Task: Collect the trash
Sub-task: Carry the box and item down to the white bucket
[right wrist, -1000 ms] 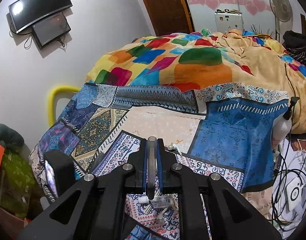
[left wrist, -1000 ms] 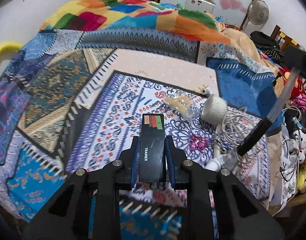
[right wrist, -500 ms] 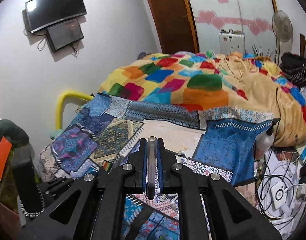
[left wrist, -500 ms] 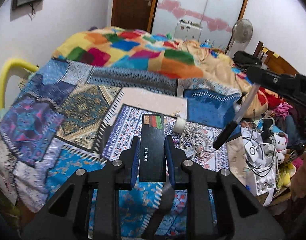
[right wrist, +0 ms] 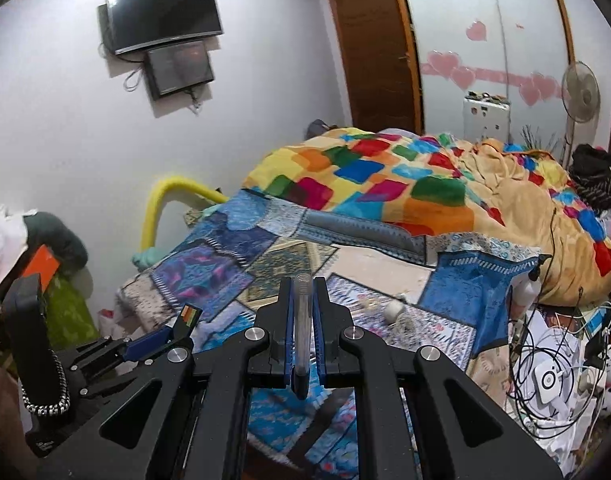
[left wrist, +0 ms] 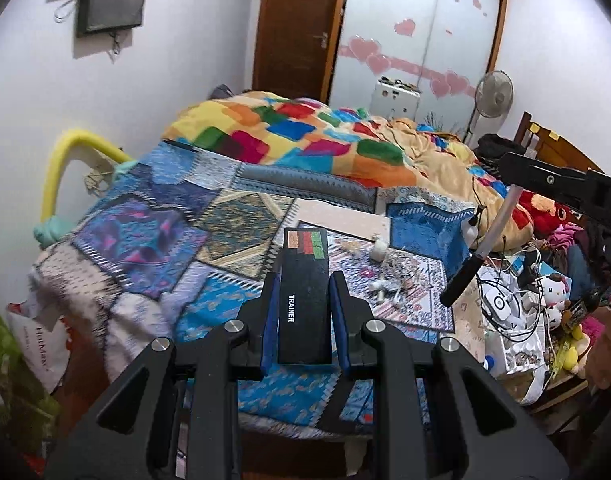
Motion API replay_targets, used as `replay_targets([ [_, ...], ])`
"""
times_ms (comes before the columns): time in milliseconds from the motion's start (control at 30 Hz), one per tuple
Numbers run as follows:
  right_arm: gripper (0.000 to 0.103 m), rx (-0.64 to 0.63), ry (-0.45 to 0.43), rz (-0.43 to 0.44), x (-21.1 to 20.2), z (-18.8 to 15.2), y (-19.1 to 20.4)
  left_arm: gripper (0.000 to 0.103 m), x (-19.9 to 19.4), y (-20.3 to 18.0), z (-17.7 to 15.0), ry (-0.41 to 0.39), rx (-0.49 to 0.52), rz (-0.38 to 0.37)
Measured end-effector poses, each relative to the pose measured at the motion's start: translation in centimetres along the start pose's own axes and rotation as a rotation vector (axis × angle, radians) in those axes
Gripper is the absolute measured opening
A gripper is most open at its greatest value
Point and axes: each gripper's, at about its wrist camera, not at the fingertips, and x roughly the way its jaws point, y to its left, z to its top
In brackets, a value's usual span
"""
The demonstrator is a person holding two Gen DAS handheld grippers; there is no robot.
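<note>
Two claws gripping: black box (left wrist: 304,300), pen (right wrist: 301,336)

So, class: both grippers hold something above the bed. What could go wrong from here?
1. The right gripper pinches a thin clear tube whose black end hangs out below the jaws; it could slip or pivot out.
2. The left gripper grips only the black box's near end; most sticks forward and could tip out.
3. The tangled cables still on the bed could snag a returning gripper.

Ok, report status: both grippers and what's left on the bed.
Left gripper shut on black box. Right gripper shut on pen. White roll and cables on bed. Nothing in the way.
</note>
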Motion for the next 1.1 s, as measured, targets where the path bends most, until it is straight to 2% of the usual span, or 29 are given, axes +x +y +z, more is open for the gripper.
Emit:
replay_targets([
  [333, 0.008, -0.077, 0.017, 0.084, -1.7, -2.5, 7.2, 0.024, -7.1, 5.7, -4.2, -0.026, -0.071, 0.07],
  [667, 0.008, -0.173, 0.085, 0.162, -0.5, -5.7, 15.3, 0.024, -11.6, 13.3, -9.2, -0.016, -0.178, 0.15],
  [900, 0.008, -0.224, 0.155, 0.215, 1.5, -8.4, 20.2, 0.024, -13.1, 18.0, -13.2, 0.021, -0.226, 0.205],
  [1100, 0.008, -0.286, 0.238, 0.244, 4.4, -11.1, 24.0, 0.024, -12.6, 21.9, -16.7, 0.079, -0.293, 0.225],
])
